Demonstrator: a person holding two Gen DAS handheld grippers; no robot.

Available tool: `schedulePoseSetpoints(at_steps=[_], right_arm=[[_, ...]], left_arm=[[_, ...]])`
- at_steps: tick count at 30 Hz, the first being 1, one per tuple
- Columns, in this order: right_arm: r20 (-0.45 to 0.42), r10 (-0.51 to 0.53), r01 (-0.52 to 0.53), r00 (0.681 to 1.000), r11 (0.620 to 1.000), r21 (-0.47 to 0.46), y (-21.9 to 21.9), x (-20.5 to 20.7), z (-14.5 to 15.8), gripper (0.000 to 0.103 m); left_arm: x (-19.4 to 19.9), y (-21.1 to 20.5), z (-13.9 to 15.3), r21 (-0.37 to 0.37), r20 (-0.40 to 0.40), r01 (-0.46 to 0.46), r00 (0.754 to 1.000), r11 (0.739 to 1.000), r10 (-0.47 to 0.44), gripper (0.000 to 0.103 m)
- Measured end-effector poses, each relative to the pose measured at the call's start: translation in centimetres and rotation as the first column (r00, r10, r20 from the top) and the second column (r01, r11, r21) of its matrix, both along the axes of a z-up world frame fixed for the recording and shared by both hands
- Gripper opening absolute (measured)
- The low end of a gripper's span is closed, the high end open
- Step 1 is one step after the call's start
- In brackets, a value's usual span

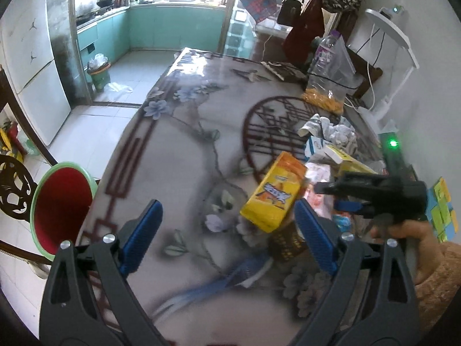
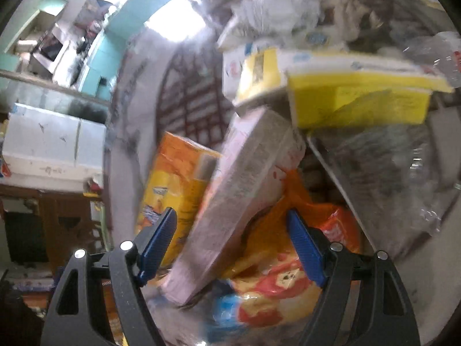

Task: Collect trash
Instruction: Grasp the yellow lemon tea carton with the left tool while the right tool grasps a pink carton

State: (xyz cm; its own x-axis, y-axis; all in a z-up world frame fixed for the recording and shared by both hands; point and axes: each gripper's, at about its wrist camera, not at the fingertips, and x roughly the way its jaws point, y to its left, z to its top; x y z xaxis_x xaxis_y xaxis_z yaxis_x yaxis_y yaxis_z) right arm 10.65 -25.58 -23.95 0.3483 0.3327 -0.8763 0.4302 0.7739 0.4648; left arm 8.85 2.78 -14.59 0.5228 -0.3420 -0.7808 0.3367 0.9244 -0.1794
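Grippers angled steeply down over table (image 1: 178, 155). Left gripper (image 1: 227, 230) spread, empty; yellow box (image 1: 273, 190) beside its right finger. Right gripper (image 2: 230, 242) spread astride pale carton (image 2: 239, 190) in trash pile, pads clear.

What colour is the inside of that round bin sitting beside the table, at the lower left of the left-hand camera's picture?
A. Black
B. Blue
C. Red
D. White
C: the bin shows a deep red inside with a pale green rim, standing just off the edge of the flowered table.
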Motion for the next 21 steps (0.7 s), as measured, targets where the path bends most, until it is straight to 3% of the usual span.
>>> schedulePoseSetpoints(at_steps=[3,6,10,13,17,21], right_arm=[[0.001,0.092,-0.091,0.996,0.994,-0.058,0.8,0.8,0.3,0.067],[0.031,0.149,-0.148,0.988,0.988,-0.037,0.9,1.1,0.4,0.034],[0.089,0.18,-0.182,0.98,0.983,0.015,0.8,1.0,0.7,0.024],[0.161,0.176,-0.185,0.971,0.982,0.047,0.1,-0.1,2.7,0.023],[0.278,0.152,-0.146,0.949,0.988,-0.041,-1.9,-1.9,7.0,0.023],[0.317,0.138,-0.097,0.938,0.985,-0.141,-3.0,-2.3,9.1,0.023]], left_arm=[[-0.1,-0.9,0.0,0.016,-0.002,-0.01,1.0,1.0,0.011,0.09],[0.2,-1.8,-0.1,0.023,-0.005,-0.024,1.0,0.999,0.024,0.09],[0.8,-3.0,-0.3,0.032,-0.007,-0.019,1.0,0.999,0.019,0.09],[1.9,-4.5,-0.9,0.053,-0.02,0.006,1.0,0.999,-0.005,0.09],[4.0,-6.6,-3.0,0.076,-0.071,0.033,0.997,0.997,-0.027,0.09],[6.4,-8.4,-5.7,0.077,-0.155,0.022,0.988,0.997,-0.01,0.09]])
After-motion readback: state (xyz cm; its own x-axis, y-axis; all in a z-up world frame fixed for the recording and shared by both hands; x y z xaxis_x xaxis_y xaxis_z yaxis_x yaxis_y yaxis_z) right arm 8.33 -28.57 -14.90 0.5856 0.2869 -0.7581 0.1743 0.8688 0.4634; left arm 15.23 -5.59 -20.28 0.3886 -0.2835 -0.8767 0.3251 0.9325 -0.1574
